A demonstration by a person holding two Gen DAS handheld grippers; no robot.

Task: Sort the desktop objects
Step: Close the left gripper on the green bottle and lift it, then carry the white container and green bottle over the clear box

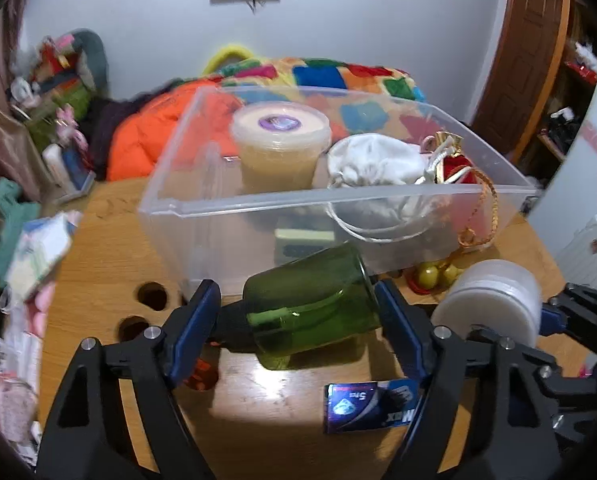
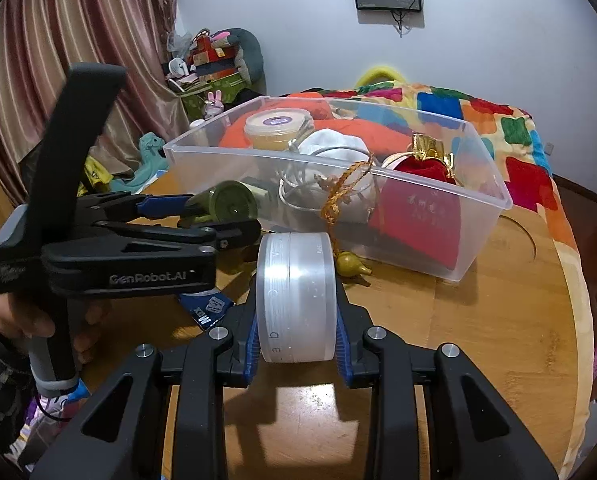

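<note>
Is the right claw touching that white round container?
Touching. The right wrist view shows the right claw with both blue pads pressed against the flat sides of the white round container, no gap.

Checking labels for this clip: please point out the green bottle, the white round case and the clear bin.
green bottle (image 1: pixel 314 300), left wrist view, its glass side
white round case (image 2: pixel 296 296), right wrist view, its curved rim
clear bin (image 1: pixel 234 204), left wrist view, its near wall

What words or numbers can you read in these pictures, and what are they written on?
"GenRobot.AI" on the side of the left tool.
"5" and "M X" (upside down, middle letter hidden) on the blue packet; its small print is too blurred.
"a", "b", "c" raised on the round white case in the right tool; other marks are unclear.
Gold characters on the red pouch in the clear bin: too small to read.
Purple lid label on the jar: blurred.
</note>
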